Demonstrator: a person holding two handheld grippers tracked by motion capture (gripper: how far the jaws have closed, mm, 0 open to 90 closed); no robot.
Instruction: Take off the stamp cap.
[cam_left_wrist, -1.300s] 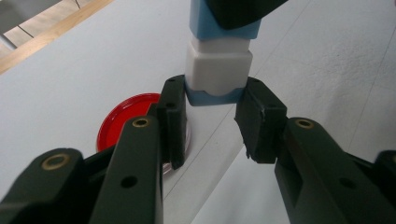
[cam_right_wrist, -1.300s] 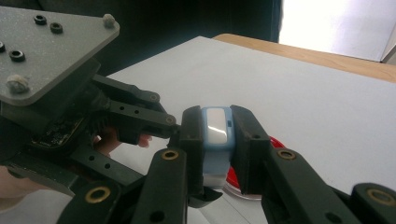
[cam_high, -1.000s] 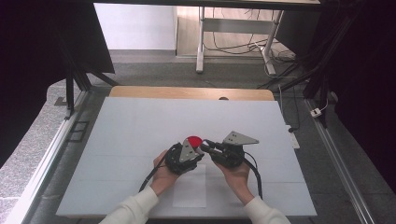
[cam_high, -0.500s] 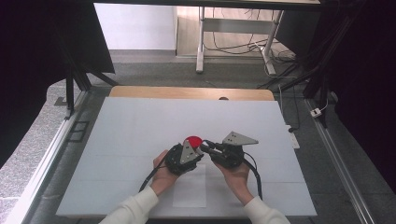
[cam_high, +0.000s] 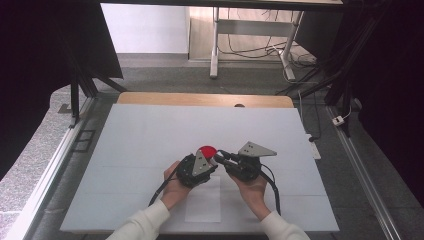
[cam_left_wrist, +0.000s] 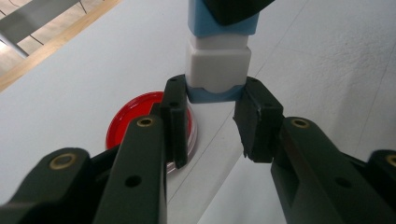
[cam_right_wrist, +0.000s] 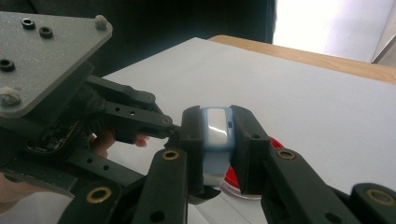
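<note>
High view: left gripper and right gripper meet tip to tip, red lid just beyond them.

Left gripper view: jaws clamp the blue-white block's near end.

Right gripper view: jaws clamp its other end. Looks like both grips are done, pull-apart or join left.

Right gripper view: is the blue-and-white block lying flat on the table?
No. The blue-and-white block is clamped between the right gripper jaws above the red dish.
</note>
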